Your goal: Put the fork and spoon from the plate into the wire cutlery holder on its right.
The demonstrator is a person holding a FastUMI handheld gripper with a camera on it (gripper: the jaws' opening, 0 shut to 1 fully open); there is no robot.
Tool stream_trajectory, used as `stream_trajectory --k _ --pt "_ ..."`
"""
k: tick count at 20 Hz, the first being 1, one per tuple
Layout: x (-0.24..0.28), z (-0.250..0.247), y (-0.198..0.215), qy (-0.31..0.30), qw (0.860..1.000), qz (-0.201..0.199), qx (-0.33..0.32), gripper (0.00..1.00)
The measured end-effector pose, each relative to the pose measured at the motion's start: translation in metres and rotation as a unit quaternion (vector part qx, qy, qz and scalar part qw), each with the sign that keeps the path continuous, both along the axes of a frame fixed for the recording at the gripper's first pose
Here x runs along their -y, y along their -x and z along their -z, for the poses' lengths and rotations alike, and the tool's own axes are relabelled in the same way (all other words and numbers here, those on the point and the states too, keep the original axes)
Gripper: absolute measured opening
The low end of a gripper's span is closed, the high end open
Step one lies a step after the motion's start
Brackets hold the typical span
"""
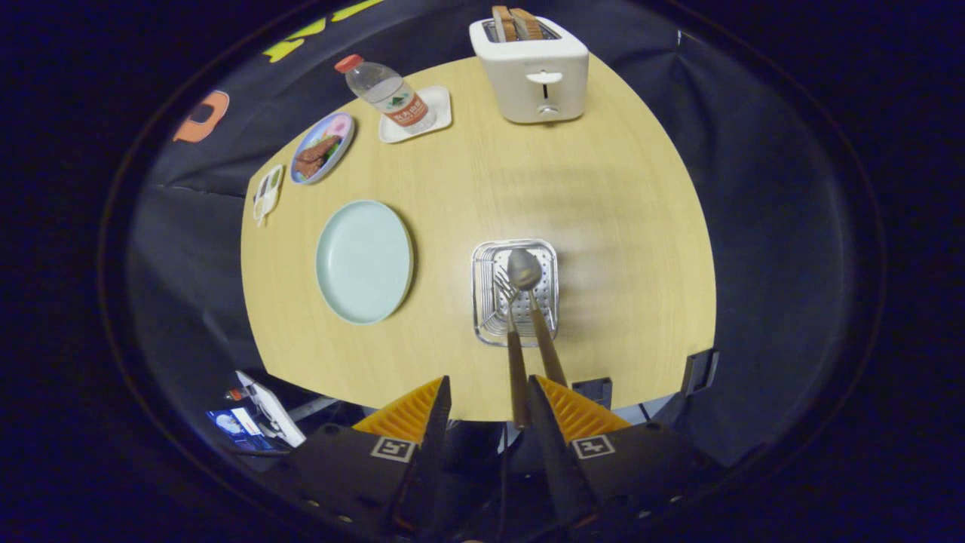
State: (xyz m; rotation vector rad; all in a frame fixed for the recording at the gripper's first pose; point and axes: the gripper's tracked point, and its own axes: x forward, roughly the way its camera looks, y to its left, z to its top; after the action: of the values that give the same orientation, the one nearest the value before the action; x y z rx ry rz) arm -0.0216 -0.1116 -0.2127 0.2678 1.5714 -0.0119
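Seen from the tongs, their fingers stand apart, gripping nothing. Just ahead, the fork and spoon stand in the wire cutlery holder on the bench, right of the bare plate.

The light wooden table carries a pale plate left, wire cutlery holder centre, toaster far, food dish and bottle tray far left.
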Motion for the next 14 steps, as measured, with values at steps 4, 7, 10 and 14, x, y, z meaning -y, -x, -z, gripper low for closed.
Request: stream_trajectory --k 4,7,10,14 --pt "-0.002 -0.014 -0.025 0.015 0.997 -0.005 0.081 0.8" --pt "-0.005 -0.033 -0.053 0.045 0.982 -0.035 0.18 0.92" --pt "-0.024 -0.063 -0.073 0.048 0.96 -0.045 0.274 0.96" --pt "-0.055 -0.102 -0.08 0.016 0.923 -0.033 0.382 0.97"
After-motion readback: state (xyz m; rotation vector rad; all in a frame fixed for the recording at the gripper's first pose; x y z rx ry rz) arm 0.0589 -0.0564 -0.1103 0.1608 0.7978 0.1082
